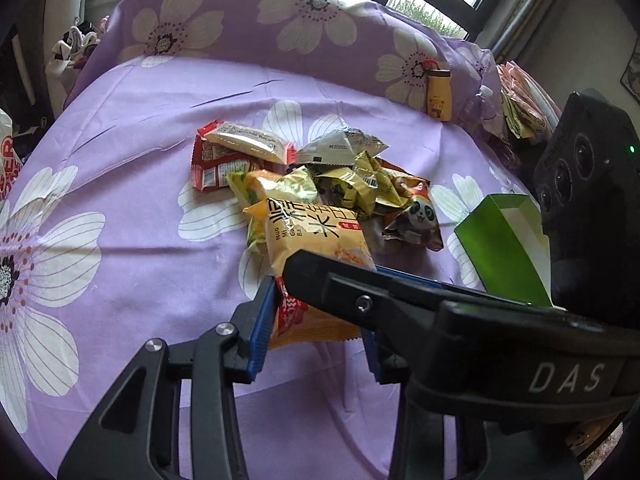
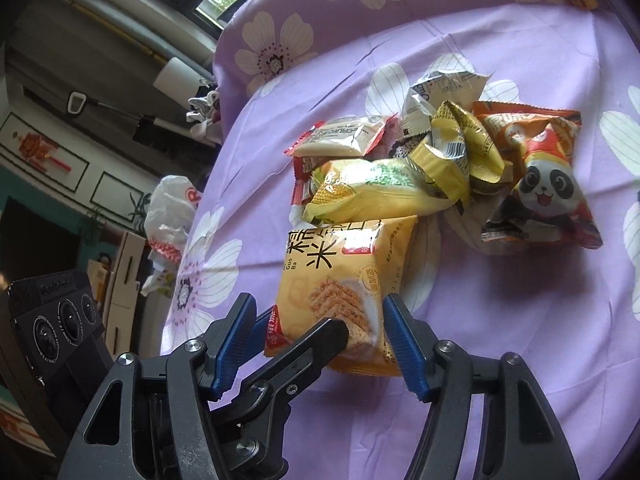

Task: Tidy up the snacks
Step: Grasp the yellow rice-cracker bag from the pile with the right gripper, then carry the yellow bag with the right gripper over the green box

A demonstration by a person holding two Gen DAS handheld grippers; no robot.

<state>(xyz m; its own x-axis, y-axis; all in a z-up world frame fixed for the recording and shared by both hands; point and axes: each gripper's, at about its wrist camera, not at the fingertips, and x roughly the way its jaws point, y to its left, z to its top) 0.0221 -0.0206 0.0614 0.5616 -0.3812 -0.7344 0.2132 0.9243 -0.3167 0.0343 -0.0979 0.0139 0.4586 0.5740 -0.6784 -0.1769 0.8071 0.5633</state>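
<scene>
Left gripper: the left gripper [image 1: 316,332] has its blue pads on either side of the near end of the orange rice-cracker packet [image 1: 316,256]; whether they press it or only bracket it cannot be told, as the other gripper's black finger crosses in front.
Right gripper: the right gripper [image 2: 320,340] stands wide apart, its blue pads [image 2: 404,354] flanking the same packet's near end [image 2: 344,280] with a gap showing on the left side; one black finger of the left gripper [image 2: 304,344] lies across the packet's lower face.
Orange rice-cracker packet: lies at the near side of the snack pile, on the purple floral cloth [image 1: 132,200], its far end against the pile.
Yellow corn packet: the yellow corn packet [image 2: 368,188] lies just behind the orange one, touching it.
Crumpled yellow wrapper: the crumpled yellow wrapper [image 2: 456,152] sits in the middle of the pile, atop its neighbours.
Panda packet: the panda packet [image 2: 540,188] is at the pile's right side.
Red-ended packets: a white packet with red ends [image 1: 248,140] rests on a red packet [image 1: 212,168] at the pile's far left.
Silver wrapper: the silver wrapper [image 1: 340,146] is at the far side of the pile.
Green box: an open green box [image 1: 504,244] stands near the right edge of the cloth, apart from the pile.
Yellow bottle: a yellow bottle [image 1: 439,96] stands upright at the far right, against the raised back of the cloth.
</scene>
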